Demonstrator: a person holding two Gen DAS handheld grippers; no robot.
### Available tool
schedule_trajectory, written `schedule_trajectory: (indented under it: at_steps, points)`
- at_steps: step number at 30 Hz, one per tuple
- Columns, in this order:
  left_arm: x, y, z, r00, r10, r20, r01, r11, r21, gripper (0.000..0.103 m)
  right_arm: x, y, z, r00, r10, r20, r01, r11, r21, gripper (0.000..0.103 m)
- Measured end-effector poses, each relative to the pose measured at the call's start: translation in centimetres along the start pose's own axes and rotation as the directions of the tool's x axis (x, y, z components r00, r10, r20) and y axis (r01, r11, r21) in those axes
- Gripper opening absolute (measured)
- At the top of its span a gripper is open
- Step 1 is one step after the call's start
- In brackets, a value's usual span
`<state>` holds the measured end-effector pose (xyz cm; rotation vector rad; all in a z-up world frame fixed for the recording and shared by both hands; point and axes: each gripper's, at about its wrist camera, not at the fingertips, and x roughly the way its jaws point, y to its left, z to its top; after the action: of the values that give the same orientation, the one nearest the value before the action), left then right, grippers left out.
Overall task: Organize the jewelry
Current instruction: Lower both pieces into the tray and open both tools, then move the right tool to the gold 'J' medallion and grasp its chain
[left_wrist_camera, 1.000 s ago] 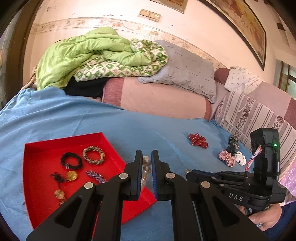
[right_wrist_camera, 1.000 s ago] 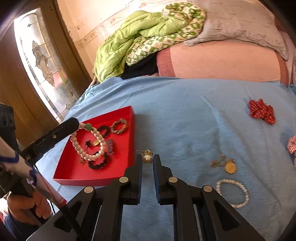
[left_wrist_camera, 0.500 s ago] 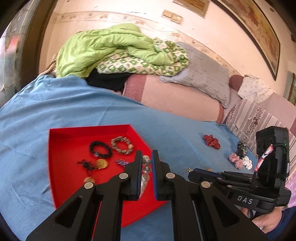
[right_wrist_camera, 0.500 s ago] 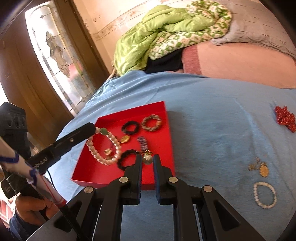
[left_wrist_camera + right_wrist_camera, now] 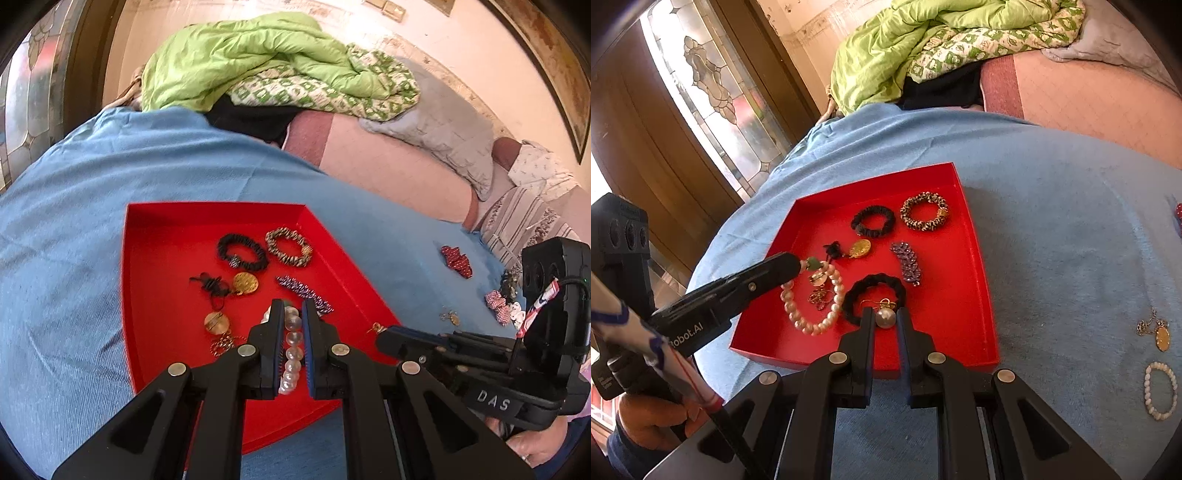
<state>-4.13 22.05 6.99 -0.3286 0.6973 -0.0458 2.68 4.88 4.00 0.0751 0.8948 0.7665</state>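
1. My left claw (image 5: 293, 325) is clamped on a pearl bracelet (image 5: 812, 301); the beads run down the narrow gap between its fingers, and the loop hangs over the near left part of the red tray (image 5: 975, 236).
2. My right claw (image 5: 885, 319) is nearly closed on a pearl earring (image 5: 885, 316), the round pearl pinched at the fingertips with its gold hook above. It sits over the tray's near edge, just in front of a black scrunchie (image 5: 873, 295).
3. The tray rests on a blue sheet (image 5: 1052, 229) on the bed.
4. Lying in the tray: another black scrunchie (image 5: 873, 221) and a patterned scrunchie (image 5: 924, 211) side by side toward the far wall, a gold medallion (image 5: 860, 248) with a dark cord, a purple beaded clip (image 5: 907, 262), and a small gold piece with chain inside the bracelet's loop.
5. On the sheet, right of the tray and well apart from it: a gold pendant (image 5: 1161, 338) and a white bead bracelet (image 5: 1160, 391).
6. Farther right in the left view: a red bow (image 5: 457, 260) and small checked bows (image 5: 498, 306).
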Motion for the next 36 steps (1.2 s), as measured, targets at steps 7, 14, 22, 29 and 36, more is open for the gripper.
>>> schedule_trajectory:
  at_steps: [7, 14, 22, 29, 36]
  points:
    - [0.1, 0.7, -0.5, 0.999, 0.019, -0.027, -0.019, 1.0, -0.008, 0.009, 1.1, -1.0, -0.1, 0.999, -0.027, -0.03, 0.028, 0.999, 0.025, 0.013]
    - [0.3, 1.2, -0.9, 0.997, 0.05, -0.057, -0.05, 0.999, -0.009, 0.009, 1.9, -1.0, -0.3, 0.998, -0.042, -0.055, 0.043, 0.999, 0.017, 0.013]
    - [0.5, 1.1, -0.8, 0.996, 0.07, -0.059, -0.07, 0.998, -0.002, 0.009, 2.2, -1.0, -0.6, 0.996, -0.058, -0.07, 0.059, 0.998, 0.009, 0.013]
    - [0.3, 1.1, -0.7, 0.997, 0.066, -0.047, -0.067, 0.998, -0.011, 0.01, 2.0, -0.8, -0.6, 0.996, -0.047, -0.071, 0.048, 0.999, 0.004, 0.017]
    - [0.4, -0.1, -0.3, 0.999, 0.044, -0.031, -0.044, 0.999, 0.006, 0.01, -0.6, -1.0, -0.2, 1.0, -0.024, -0.007, 0.024, 0.999, 0.023, 0.018]
